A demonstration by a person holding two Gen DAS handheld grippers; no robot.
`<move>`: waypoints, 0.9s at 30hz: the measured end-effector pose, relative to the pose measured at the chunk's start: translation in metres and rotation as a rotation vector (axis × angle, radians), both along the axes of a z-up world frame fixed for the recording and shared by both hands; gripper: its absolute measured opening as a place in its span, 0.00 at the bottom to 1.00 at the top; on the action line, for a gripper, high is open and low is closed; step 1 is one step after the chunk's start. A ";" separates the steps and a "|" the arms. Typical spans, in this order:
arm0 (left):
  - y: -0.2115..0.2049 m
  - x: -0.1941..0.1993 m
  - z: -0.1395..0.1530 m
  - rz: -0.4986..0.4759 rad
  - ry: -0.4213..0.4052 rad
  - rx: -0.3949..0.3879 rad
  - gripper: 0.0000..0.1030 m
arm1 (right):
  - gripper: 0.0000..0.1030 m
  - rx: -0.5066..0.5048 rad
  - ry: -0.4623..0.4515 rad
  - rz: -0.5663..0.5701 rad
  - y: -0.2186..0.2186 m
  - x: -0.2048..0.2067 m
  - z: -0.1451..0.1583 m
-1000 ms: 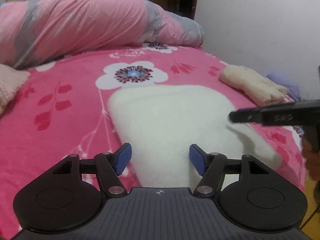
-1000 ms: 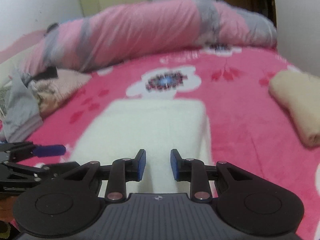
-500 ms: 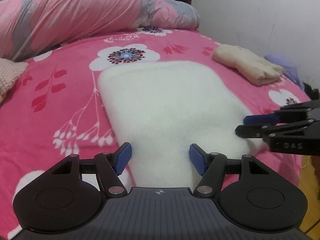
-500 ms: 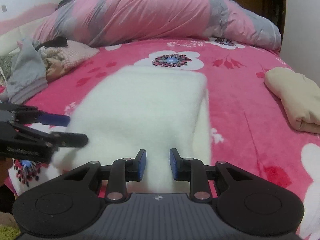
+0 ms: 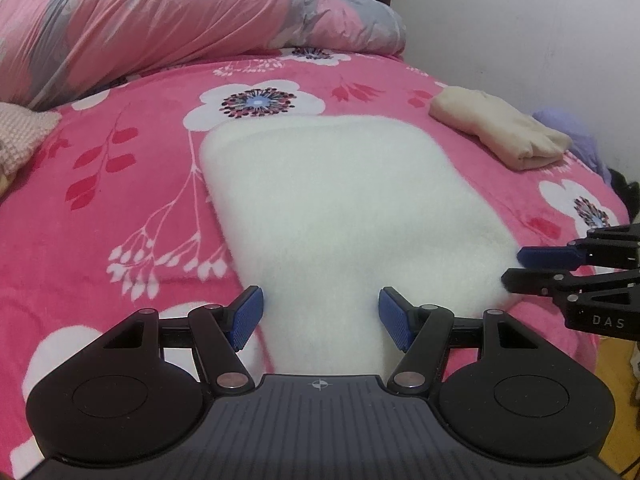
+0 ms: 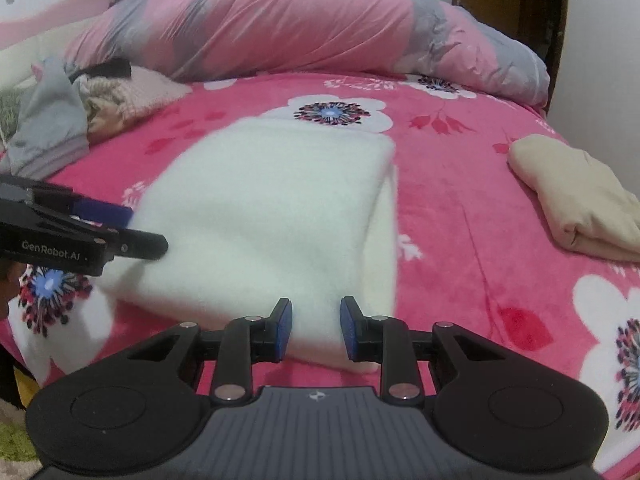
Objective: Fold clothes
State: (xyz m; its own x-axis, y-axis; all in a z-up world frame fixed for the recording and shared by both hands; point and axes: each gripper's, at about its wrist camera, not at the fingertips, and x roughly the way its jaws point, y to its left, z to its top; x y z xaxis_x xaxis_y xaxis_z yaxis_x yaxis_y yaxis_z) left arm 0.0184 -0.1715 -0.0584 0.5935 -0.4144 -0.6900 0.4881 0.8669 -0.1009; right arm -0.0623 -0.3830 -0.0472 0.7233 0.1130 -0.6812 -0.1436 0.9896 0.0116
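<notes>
A white fluffy garment (image 5: 340,208) lies folded into a rectangle on the pink floral bed cover (image 5: 120,184). My left gripper (image 5: 320,316) is open, low over the garment's near edge, with white cloth showing between its blue pads. In the right wrist view it (image 6: 148,228) sits at the garment's near left corner. My right gripper (image 6: 314,328) is open with a narrower gap, and the garment's (image 6: 260,208) near right corner lies between its pads. The left wrist view shows it (image 5: 510,268) at that same corner.
A folded beige garment (image 6: 580,200) lies at the right side of the bed. A rolled pink and grey quilt (image 6: 300,28) runs along the far end. A heap of loose clothes (image 6: 60,120) sits at the far left. The bed's near edge is just below both grippers.
Both grippers have come down and forward to the white garment's near edge. Each now shows in the other's view at a near corner of the garment. Jaw gaps are unchanged.
</notes>
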 end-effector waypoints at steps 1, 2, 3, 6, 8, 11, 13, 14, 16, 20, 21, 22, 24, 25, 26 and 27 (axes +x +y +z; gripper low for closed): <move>0.000 0.000 0.000 0.003 0.004 -0.001 0.62 | 0.27 -0.002 0.000 0.000 0.000 0.000 0.000; 0.000 0.000 0.000 0.005 0.006 -0.002 0.63 | 0.27 -0.005 -0.001 0.000 0.001 0.000 -0.001; 0.000 0.000 0.000 0.007 0.007 -0.002 0.63 | 0.27 -0.009 -0.001 0.001 0.001 -0.001 -0.001; -0.001 -0.001 0.000 0.011 0.005 0.001 0.63 | 0.27 -0.007 -0.003 0.002 0.001 -0.003 -0.001; -0.001 -0.001 0.000 0.012 0.005 0.003 0.63 | 0.27 -0.004 -0.004 0.001 0.000 -0.003 -0.001; -0.002 -0.001 0.000 0.013 0.007 0.003 0.63 | 0.27 -0.003 -0.005 0.000 -0.001 -0.003 -0.001; -0.002 -0.001 0.000 0.014 0.008 0.002 0.63 | 0.27 -0.001 -0.006 -0.001 -0.001 -0.003 -0.001; -0.002 -0.001 0.000 0.015 0.009 0.001 0.63 | 0.27 0.000 -0.006 -0.001 -0.001 -0.003 -0.001; -0.001 -0.001 0.000 0.016 0.010 0.000 0.63 | 0.27 0.002 -0.006 -0.002 -0.001 -0.003 -0.001; -0.001 -0.001 -0.001 0.017 0.012 -0.001 0.63 | 0.27 0.002 -0.006 -0.002 -0.001 -0.003 -0.001; 0.000 -0.001 -0.001 0.017 0.012 -0.002 0.63 | 0.27 0.001 -0.005 -0.002 -0.001 -0.003 -0.001; 0.000 -0.001 -0.001 0.017 0.012 -0.003 0.63 | 0.27 0.000 -0.005 -0.002 -0.001 -0.003 -0.001; 0.000 -0.001 -0.001 0.017 0.012 -0.003 0.63 | 0.27 -0.001 -0.005 -0.002 0.000 -0.003 0.000; 0.000 -0.001 -0.001 0.018 0.013 -0.004 0.63 | 0.27 -0.002 -0.005 -0.002 0.000 -0.003 0.000; 0.000 -0.001 -0.001 0.018 0.014 -0.004 0.63 | 0.27 -0.002 -0.005 -0.002 0.000 -0.003 0.000; 0.000 -0.001 -0.001 0.018 0.014 -0.005 0.63 | 0.27 -0.003 -0.005 -0.002 0.000 -0.003 0.000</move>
